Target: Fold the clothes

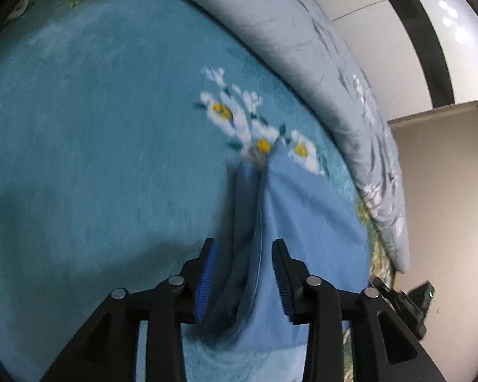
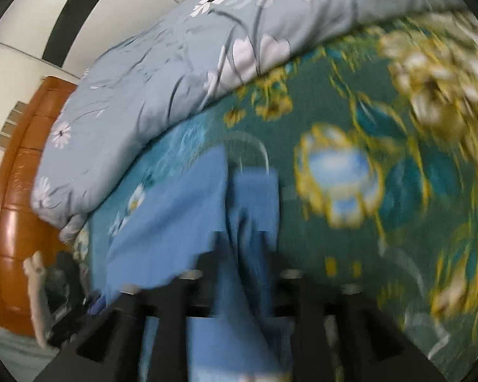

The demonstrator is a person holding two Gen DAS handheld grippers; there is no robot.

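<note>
A light blue garment (image 1: 302, 216) lies on a teal flowered blanket (image 1: 95, 127). One raised fold of it runs straight back between the jaws of my left gripper (image 1: 244, 245). Those jaws stand apart, and the blue pads (image 1: 207, 280) do not pinch the cloth. In the blurred right wrist view the same garment (image 2: 175, 222) spreads to the left. Another fold of it sits between the parted fingers of my right gripper (image 2: 242, 238), which shows no clamp on it.
A grey flowered quilt (image 1: 286, 31) (image 2: 159, 79) is heaped along the far side of the bed. Beyond it are a white tiled wall (image 1: 398, 31) and a wooden headboard (image 2: 12, 191). A hand (image 2: 35, 286) holding a dark device shows at the lower left.
</note>
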